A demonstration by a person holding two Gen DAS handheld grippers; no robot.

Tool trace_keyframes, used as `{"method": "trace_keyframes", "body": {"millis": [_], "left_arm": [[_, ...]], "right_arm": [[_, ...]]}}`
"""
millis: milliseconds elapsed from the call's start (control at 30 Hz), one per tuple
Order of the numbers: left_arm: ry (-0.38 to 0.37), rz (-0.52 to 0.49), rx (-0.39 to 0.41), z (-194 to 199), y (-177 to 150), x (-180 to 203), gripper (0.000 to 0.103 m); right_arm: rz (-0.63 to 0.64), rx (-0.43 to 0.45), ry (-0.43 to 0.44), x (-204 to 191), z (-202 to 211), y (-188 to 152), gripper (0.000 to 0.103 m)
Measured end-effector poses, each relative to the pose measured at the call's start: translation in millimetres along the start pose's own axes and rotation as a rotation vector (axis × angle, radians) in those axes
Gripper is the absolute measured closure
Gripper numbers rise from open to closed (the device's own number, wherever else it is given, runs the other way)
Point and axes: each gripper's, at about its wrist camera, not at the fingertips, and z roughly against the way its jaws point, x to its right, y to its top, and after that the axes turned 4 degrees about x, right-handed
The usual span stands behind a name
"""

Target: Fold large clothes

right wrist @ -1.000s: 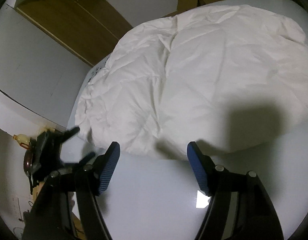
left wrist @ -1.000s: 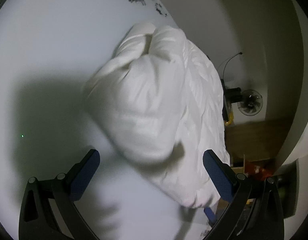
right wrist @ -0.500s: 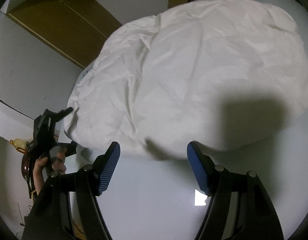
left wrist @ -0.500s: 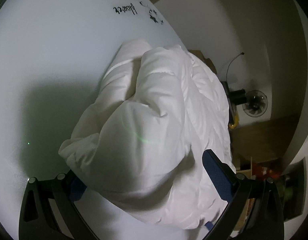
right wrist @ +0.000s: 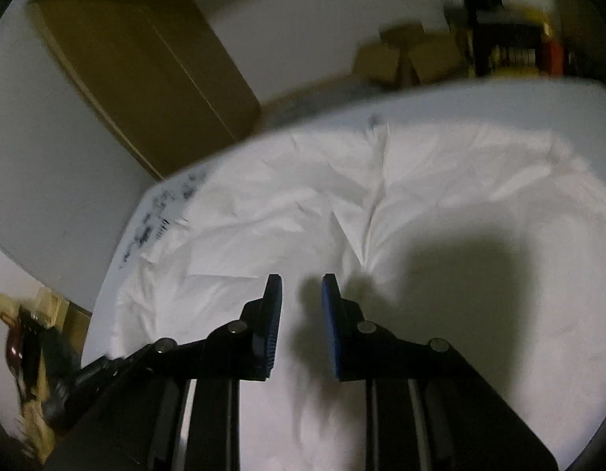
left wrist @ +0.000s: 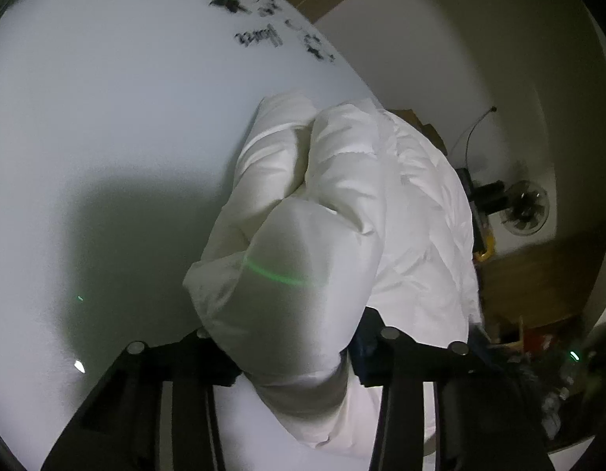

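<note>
A white puffy jacket (left wrist: 381,204) lies bunched on the white table (left wrist: 106,125). One of its padded sleeves runs toward the camera and sits between the jaws of my left gripper (left wrist: 283,335). Those jaws are closing and pinch the sleeve, whose bulk hides the pads. In the right wrist view the jacket (right wrist: 420,196) spreads wide and flat across the table (right wrist: 479,102). My right gripper (right wrist: 301,280) hovers over its near part. Its jaws are closing to a narrow gap, and I see no fabric caught between the blue pads (right wrist: 273,314).
Black printed lettering (left wrist: 259,39) marks the table's far end. A floor fan (left wrist: 526,212) and clutter stand beyond the right edge. A brown wooden panel (right wrist: 145,59) and cardboard boxes (right wrist: 401,55) lie past the table. A dark blurred shape (right wrist: 67,384) sits at lower left.
The left jaws came in from wide open onto the sleeve. The right gripper slid forward over the jacket and its jaws narrowed sharply.
</note>
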Motion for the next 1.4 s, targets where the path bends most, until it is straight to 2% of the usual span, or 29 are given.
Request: {"method": "trace_keyframes", "body": {"millis": [33,100,167,233,267,333,433,533,567,633,733,767,833,900,933,1000,1067,1133,1200,1300,1400], "left_arm": [[0.013,-0.026,0.014,2.8,-0.6,4.1,0.065],[0.051,-0.092,0.044,8.9,-2.8,16.1,0.066],[0.082,-0.138,0.073,15.6,-8.5,27.6,0.068],[0.101,-0.191,0.113,23.3,-12.2,41.2,0.069],[0.115,-0.227,0.143,29.5,-15.1,51.4,0.069],[0.116,-0.269,0.178,40.0,-20.1,67.0,0.069],[0.127,-0.370,0.239,56.0,-31.9,104.7,0.069],[0.124,-0.453,0.288,75.2,-40.7,140.1,0.069],[0.121,-0.471,0.298,77.4,-44.3,146.8,0.069],[0.114,-0.526,0.321,85.1,-54.1,169.7,0.069],[0.108,-0.598,0.351,91.4,-73.9,204.2,0.069],[0.106,-0.619,0.359,93.5,-80.8,215.5,0.069],[0.104,-0.681,0.377,94.7,-99.2,243.4,0.069],[0.102,-0.736,0.392,95.7,-119.1,265.4,0.069],[0.101,-0.769,0.397,94.3,-130.8,277.7,0.069],[0.099,-0.855,0.385,86.4,-159.2,305.1,0.069],[0.092,-0.928,0.370,76.4,-188.4,327.0,0.069],[0.086,-1.012,0.351,60.9,-222.1,348.4,0.069],[0.085,-1.081,0.328,41.7,-251.8,361.9,0.069],[0.102,-1.184,0.273,2.1,-296.1,369.8,0.069],[0.142,-1.296,0.131,-54.9,-344.6,365.9,0.069]], "right_arm": [[0.040,-0.066,-0.015,-1.1,-16.5,-6.1,0.082],[0.134,-0.029,-0.041,-5.5,-17.8,-15.6,0.085],[0.084,-0.014,-0.014,-2.5,1.6,-21.5,0.084],[0.070,0.026,0.071,-3.5,28.8,-36.7,0.083],[0.080,0.016,0.068,-4.3,30.5,-43.8,0.084],[0.082,-0.093,0.055,-0.8,9.0,-63.8,0.084],[0.131,-0.076,0.074,3.1,5.5,-69.6,0.084],[0.017,-0.095,0.172,26.0,30.0,-68.0,0.083],[-0.027,-0.058,0.193,39.3,46.7,-66.5,0.083],[-0.093,0.055,0.176,71.2,84.4,-62.3,0.083],[-0.205,0.156,0.158,119.8,117.5,-57.6,0.082],[-0.242,0.156,0.143,137.1,119.2,-56.1,0.082],[-0.316,0.076,0.124,170.0,97.5,-57.0,0.082],[-0.342,-0.024,0.177,187.1,66.9,-65.7,0.086],[-0.342,-0.028,0.193,190.1,62.3,-69.7,0.091],[-0.347,-0.038,0.218,189.1,65.8,-76.9,0.093],[-0.383,-0.029,0.285,196.7,83.2,-82.4,0.088],[-0.417,0.063,0.333,213.3,118.3,-92.2,0.088],[-0.440,0.141,0.302,232.7,146.9,-102.3,0.087],[-0.508,0.202,0.272,273.0,180.9,-125.9,0.086],[-0.567,0.223,0.244,310.4,202.3,-149.2,0.085]]}}
